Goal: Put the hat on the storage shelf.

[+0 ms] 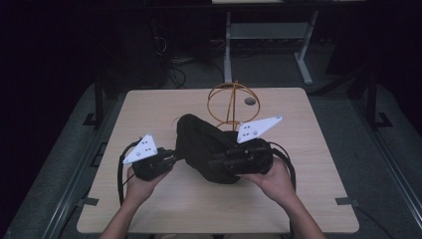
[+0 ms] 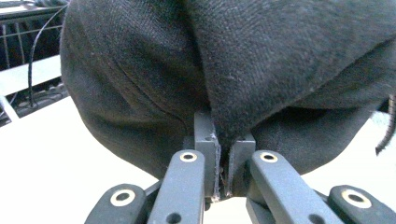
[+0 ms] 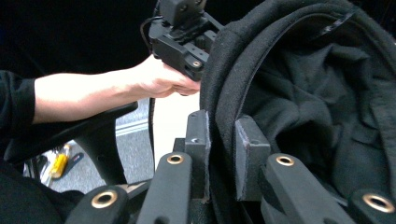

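A black cloth hat [image 1: 201, 147] is held over the middle of the table, between both grippers. My left gripper [image 1: 172, 158] is at its left side, and in the left gripper view [image 2: 223, 149] the jaws are pinched on a fold of the hat [image 2: 243, 70]. My right gripper [image 1: 215, 162] comes in from the right. Its jaws [image 3: 222, 135] are shut on the hat's thick rim [image 3: 224, 60], one jaw outside and one inside, with the dark lining [image 3: 317, 107] showing. The left gripper [image 3: 182, 42] and its hand appear beyond the rim.
A gold wire stand [image 1: 230, 102] rises on the light wooden table [image 1: 149, 109] just behind the hat, with a small dark disc [image 1: 250, 101] beside it. A chair armrest [image 3: 93, 126] and a yellow tool [image 3: 58, 165] on the floor lie near the person's side.
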`<control>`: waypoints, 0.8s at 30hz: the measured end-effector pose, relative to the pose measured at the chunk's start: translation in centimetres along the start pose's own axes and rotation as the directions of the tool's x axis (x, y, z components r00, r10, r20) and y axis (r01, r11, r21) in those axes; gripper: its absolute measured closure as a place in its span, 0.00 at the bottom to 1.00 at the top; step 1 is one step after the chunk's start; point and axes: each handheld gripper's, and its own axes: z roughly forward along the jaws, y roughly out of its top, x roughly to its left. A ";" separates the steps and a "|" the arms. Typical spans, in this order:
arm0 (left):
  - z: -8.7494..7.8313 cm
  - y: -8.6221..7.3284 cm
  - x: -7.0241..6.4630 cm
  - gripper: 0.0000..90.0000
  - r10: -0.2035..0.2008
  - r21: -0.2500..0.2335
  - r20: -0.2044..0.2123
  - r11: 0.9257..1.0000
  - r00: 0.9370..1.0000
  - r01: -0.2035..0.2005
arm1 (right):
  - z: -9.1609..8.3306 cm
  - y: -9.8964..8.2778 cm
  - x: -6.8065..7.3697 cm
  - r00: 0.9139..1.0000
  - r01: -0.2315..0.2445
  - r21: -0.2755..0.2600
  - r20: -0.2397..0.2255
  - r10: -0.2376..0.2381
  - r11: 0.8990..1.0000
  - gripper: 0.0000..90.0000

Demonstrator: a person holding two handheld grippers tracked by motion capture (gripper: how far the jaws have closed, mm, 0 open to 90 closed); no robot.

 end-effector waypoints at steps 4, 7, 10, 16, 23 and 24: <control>-0.6 1.2 -0.1 0.96 0.026 0.024 0.006 0.999 1.000 -0.026 | -0.5 -0.3 -0.3 1.000 -0.011 -0.032 0.002 0.011 0.999 0.83; -1.1 2.3 -0.2 0.96 0.048 0.030 0.005 0.998 0.999 -0.048 | -0.8 -0.6 -0.5 1.000 -0.029 -0.044 -0.007 0.029 0.999 0.81; -1.2 3.1 -0.2 0.96 0.061 0.030 0.006 0.998 0.998 -0.062 | -1.0 -0.8 -0.7 0.999 -0.036 -0.053 -0.002 0.036 0.998 0.78; -1.4 6.0 0.4 0.96 0.100 0.053 0.023 0.993 0.995 -0.101 | -1.2 -0.8 -0.3 0.995 -0.004 -0.030 0.102 0.007 1.000 0.59; -2.1 6.8 1.5 0.96 0.065 0.057 0.036 0.996 0.997 -0.067 | -2.3 -1.7 -0.6 0.990 -0.022 -0.031 0.141 0.026 0.999 0.43; -2.2 6.8 1.7 0.96 0.061 0.054 0.039 0.997 0.997 -0.063 | -2.4 -2.1 -0.7 0.987 -0.027 -0.023 0.155 0.030 0.999 0.42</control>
